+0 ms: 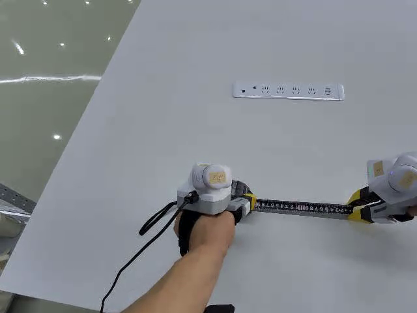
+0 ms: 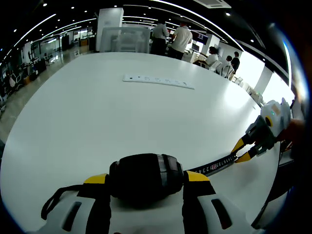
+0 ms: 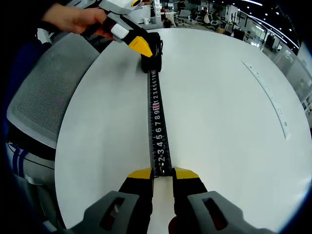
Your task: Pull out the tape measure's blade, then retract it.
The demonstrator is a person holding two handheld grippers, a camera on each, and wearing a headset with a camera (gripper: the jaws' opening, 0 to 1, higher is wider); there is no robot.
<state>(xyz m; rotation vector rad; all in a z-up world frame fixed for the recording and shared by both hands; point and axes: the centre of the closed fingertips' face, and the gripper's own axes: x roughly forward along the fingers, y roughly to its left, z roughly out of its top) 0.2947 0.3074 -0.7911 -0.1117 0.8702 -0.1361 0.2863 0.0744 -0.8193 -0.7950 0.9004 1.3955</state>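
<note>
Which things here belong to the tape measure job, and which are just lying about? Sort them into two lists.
Part of the job:
- tape measure case, clamped in the left gripper
- blade, drawn out across the table, its end pinched by the right gripper

Just lying about:
- power strip, farther back on the table
- mesh chair, beside the table

Smooth matt white table (image 1: 273, 163), matt black blade (image 1: 303, 207), glossy floor (image 1: 52, 98).

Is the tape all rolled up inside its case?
No, the blade lies stretched across the table from the case in the left gripper to the right gripper.
</note>
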